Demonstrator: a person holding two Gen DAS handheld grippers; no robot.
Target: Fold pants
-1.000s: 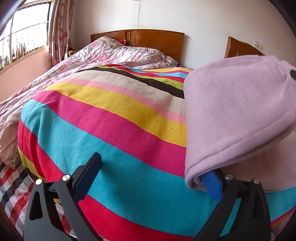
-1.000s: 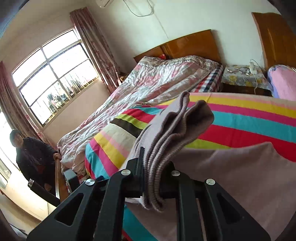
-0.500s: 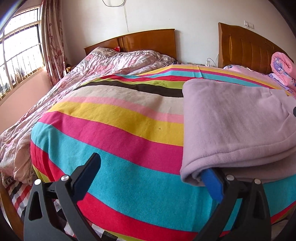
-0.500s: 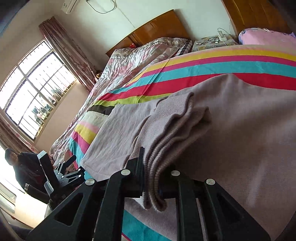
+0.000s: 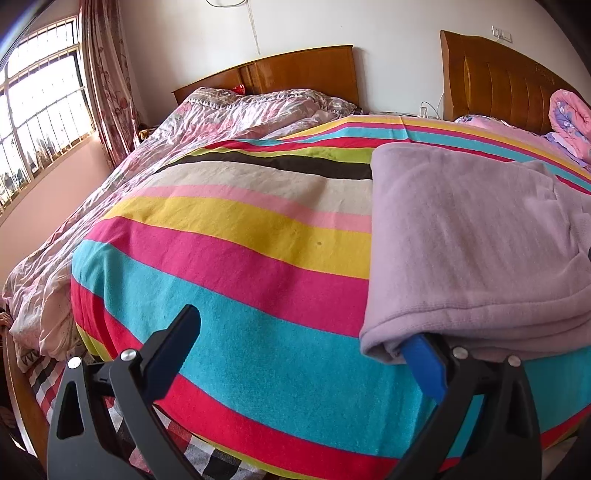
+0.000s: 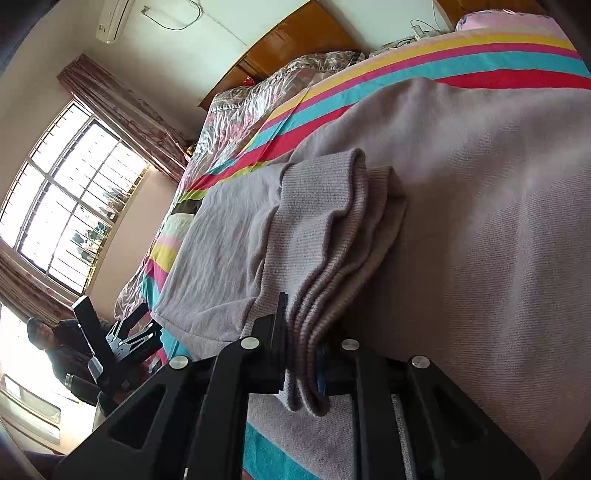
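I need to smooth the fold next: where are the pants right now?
The pants lie on the striped blanket, at the right of the left wrist view.

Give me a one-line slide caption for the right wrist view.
Right claw pinches the ribbed cuffs of lilac pants laid folded across a striped blanket.

Pretty clearly a home bedroom: two beds side by side with wooden headboards, one under a crumpled floral quilt, the other under a striped blanket. There's a barred window with patterned curtains, plus an air conditioner high on the wall.
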